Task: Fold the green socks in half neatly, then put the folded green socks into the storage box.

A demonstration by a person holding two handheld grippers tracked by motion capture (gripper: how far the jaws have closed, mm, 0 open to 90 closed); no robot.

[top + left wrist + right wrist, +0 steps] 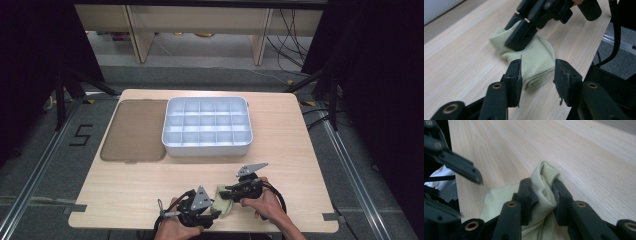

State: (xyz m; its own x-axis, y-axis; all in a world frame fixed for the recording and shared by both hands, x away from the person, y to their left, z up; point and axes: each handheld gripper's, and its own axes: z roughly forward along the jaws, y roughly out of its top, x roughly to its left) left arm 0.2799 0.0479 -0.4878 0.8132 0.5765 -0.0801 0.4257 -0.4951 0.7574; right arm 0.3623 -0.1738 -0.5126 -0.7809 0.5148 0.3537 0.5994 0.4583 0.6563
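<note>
A pale green knitted cloth [223, 204], partly rolled, lies on the wooden table near its front edge, between the two grippers. My right gripper [544, 195] is shut on a bunched fold of the cloth [544, 180], with the fabric squeezed between its pads. In the left gripper view, that right gripper [522, 35] bears down on the far side of the cloth [536, 57]. My left gripper [537, 75] stands open, its jaws either side of the rolled near end without pressing on it. In the high view the left gripper [214, 210] sits just left of the right gripper [226, 194].
A white tray [207, 147] divided into several compartments stands mid-table. A brownish flat lid [135, 131] lies to its left. The table's front edge [200, 229] runs right by both hands. Bare wood stretches between the tray and the grippers.
</note>
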